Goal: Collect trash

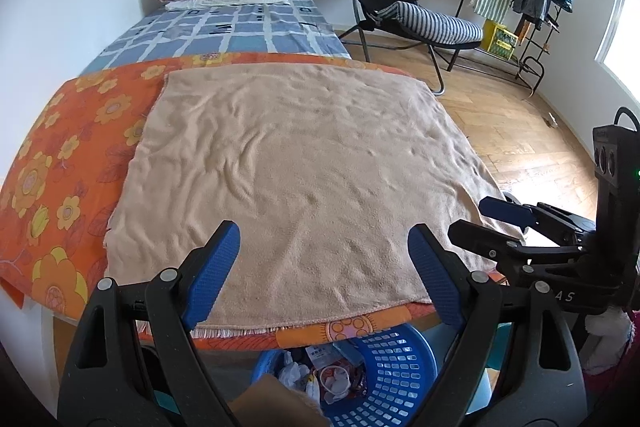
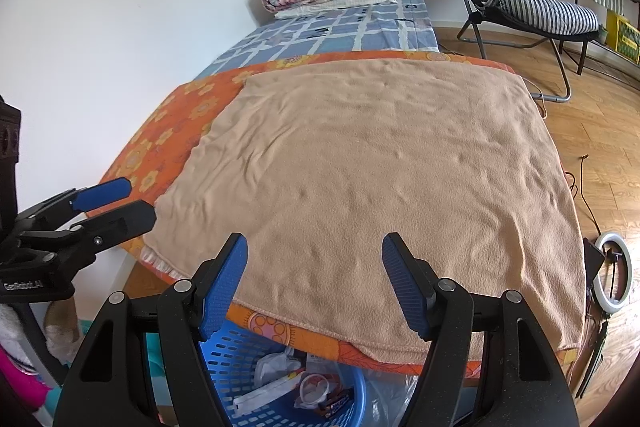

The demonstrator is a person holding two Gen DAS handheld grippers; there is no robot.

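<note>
While both pairs of tongs are hanging spread and empty, I am holding the left gripper (image 1: 324,259) and the right gripper (image 2: 314,277) side by side over the near edge of the rumpled tan fleece blanket (image 1: 296,163). No litter is showing on it. Wrappers, crumpled paper and a clear plastic lid (image 2: 314,389) are lying in the blue perforated plastic basket (image 2: 240,351) tucked just under the orange flowered tablecloth (image 1: 52,163). By my reading, collecting is nearly finished; next I am needing to scan the floor for strays.
</note>
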